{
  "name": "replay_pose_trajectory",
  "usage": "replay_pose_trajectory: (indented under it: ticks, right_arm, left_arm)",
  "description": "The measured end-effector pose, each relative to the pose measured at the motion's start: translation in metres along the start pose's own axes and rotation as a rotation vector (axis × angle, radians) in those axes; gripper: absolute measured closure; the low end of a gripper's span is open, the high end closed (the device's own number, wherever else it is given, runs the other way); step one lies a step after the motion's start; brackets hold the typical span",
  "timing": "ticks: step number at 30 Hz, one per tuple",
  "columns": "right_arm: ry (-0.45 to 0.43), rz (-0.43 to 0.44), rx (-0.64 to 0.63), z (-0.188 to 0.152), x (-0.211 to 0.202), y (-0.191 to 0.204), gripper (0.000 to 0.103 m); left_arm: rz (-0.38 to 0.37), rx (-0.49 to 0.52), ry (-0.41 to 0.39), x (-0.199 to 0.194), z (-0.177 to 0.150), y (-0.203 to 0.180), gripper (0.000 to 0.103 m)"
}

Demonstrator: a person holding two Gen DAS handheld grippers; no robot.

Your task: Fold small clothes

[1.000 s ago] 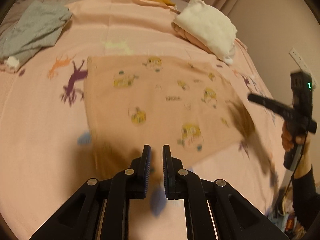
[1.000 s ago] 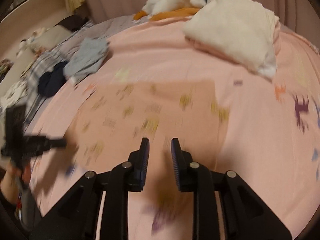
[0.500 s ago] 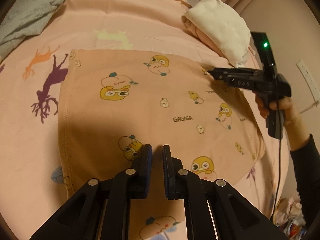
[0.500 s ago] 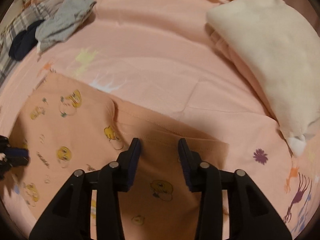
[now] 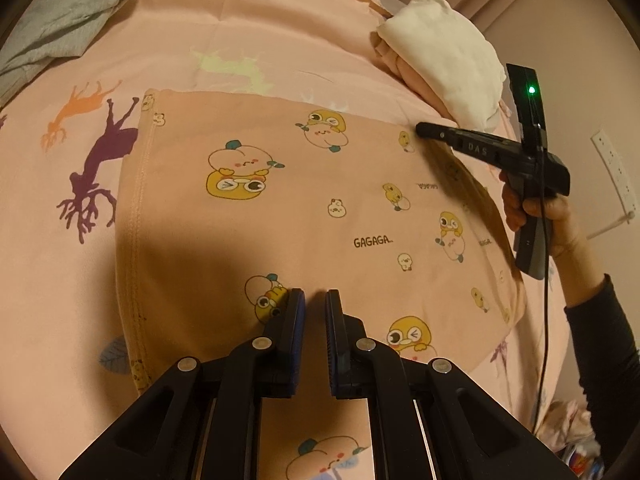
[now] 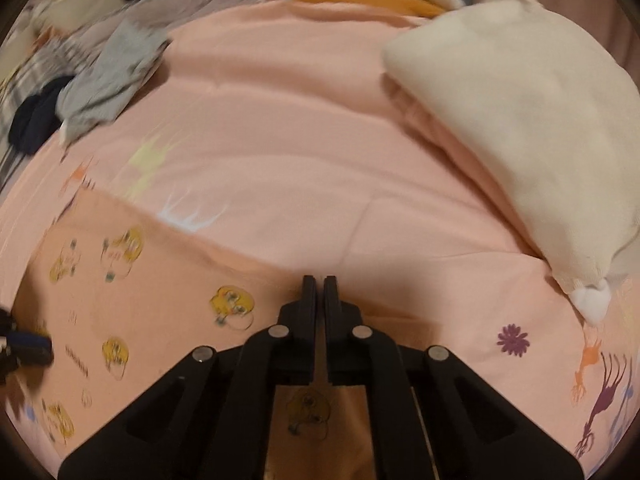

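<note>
My right claw (image 6: 319, 280) has just snapped its jaws together on the far edge of the peach cartoon-print garment (image 5: 320, 200); half a second ago they stood apart over that same hem, and now they show no gap, with the cloth's edge running right under the tips. I judge the hem is pinched, though the picture is smeared and I cannot see the fabric between the pads. From my left claw's camera the right claw (image 5: 420, 131) has its tips down at the garment's far right corner, just short of the white folded pile (image 5: 444, 52), my right hand (image 5: 532, 208) wrapped round its handle.

My left claw (image 5: 315, 304) is all but closed, as it was a second ago. Its tips sit over the near part of the garment, beside a yellow cartoon figure. Whether it has any cloth in them I cannot tell; the narrow slot between the pads looks empty.

The garment lies flat on the pink bed sheet (image 5: 240, 20), spreading ahead of my left claw and to the left of my right one, hemmed edge on the left. A grey garment (image 5: 60, 20) lies well off at the far left.

With one corner gripped, a fold looks ready to start. I would want my left claw holding a matching corner first, or the cloth may drag askew.
</note>
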State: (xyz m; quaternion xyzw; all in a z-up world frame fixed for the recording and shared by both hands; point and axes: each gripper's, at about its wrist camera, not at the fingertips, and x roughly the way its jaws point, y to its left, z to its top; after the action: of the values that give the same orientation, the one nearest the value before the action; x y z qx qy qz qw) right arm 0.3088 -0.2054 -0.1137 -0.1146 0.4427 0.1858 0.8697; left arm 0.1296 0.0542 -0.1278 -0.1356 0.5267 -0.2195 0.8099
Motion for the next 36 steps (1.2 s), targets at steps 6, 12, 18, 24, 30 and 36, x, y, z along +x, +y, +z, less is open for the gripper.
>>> replay_pose_trajectory:
  ticks: [6, 12, 18, 24, 30, 36]
  right_arm:
    - [-0.056, 0.028, 0.183, -0.002, -0.022, -0.040, 0.089]
    - [0.038, 0.185, 0.135, -0.029, -0.025, -0.035, 0.092]
    - [0.025, -0.172, 0.137, -0.031, 0.001, -0.044, 0.100]
    - [-0.071, -0.149, 0.314, -0.025, -0.022, -0.074, 0.082]
    - [-0.052, 0.016, 0.309, -0.026, -0.023, -0.054, 0.080]
    - [0.024, -0.136, 0.351, -0.034, -0.009, -0.066, 0.080]
  left_arm:
    - [0.004, 0.000, -0.004, -0.002, 0.003, -0.001, 0.097]
    - [-0.034, 0.019, -0.052, -0.001, 0.036, -0.008, 0.097]
    - [0.140, -0.045, -0.092, 0.030, 0.080, 0.013, 0.097]
    - [0.151, -0.151, -0.127, 0.023, 0.089, 0.043, 0.097]
    - [0.201, -0.162, -0.133, 0.020, 0.088, 0.058, 0.097]
    - [0.243, -0.193, -0.154, 0.004, 0.083, 0.078, 0.097]
